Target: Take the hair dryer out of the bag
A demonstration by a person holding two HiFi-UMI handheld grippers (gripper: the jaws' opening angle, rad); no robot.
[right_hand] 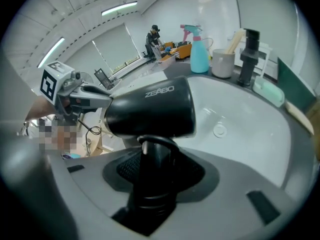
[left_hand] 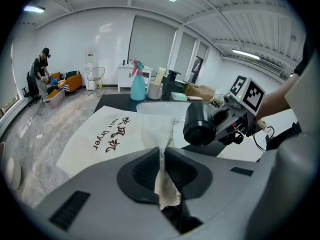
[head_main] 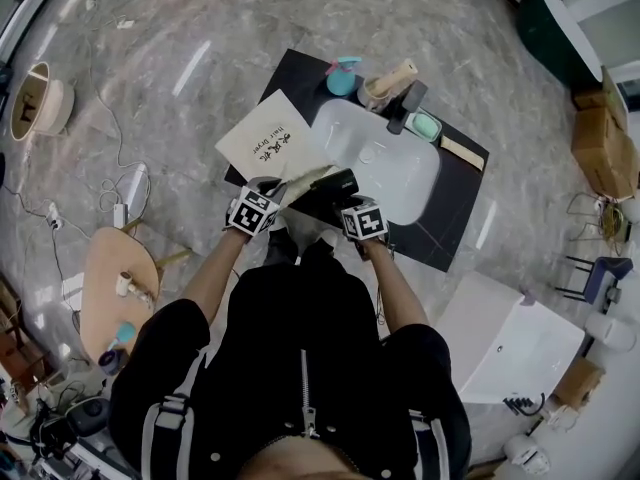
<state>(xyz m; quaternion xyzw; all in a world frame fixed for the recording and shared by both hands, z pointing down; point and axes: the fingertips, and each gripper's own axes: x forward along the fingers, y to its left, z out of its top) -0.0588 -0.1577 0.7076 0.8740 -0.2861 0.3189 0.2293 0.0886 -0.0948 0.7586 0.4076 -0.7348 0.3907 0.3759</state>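
The cream cloth bag [head_main: 270, 140] with dark lettering lies flat on the black counter, left of the sink. My left gripper [head_main: 268, 194] is shut on the bag's pinched edge [left_hand: 165, 169]; the cloth stands up between its jaws. The black hair dryer [head_main: 336, 183] is out of the bag, in the air beside the sink's front left corner. My right gripper [head_main: 350, 200] is shut on its handle [right_hand: 154, 176], and the barrel [right_hand: 150, 109] lies across the jaws. From the left gripper view the hair dryer [left_hand: 202, 124] hangs to the right, clear of the bag [left_hand: 117, 131].
A white sink [head_main: 385, 158] is set in the black counter [head_main: 455, 223]. Behind it stand a blue spray bottle [head_main: 342, 76], a cup [head_main: 380, 90], a black tap [head_main: 408, 103] and a green soap dish [head_main: 424, 125]. A round wooden stool [head_main: 115, 278] is at my left.
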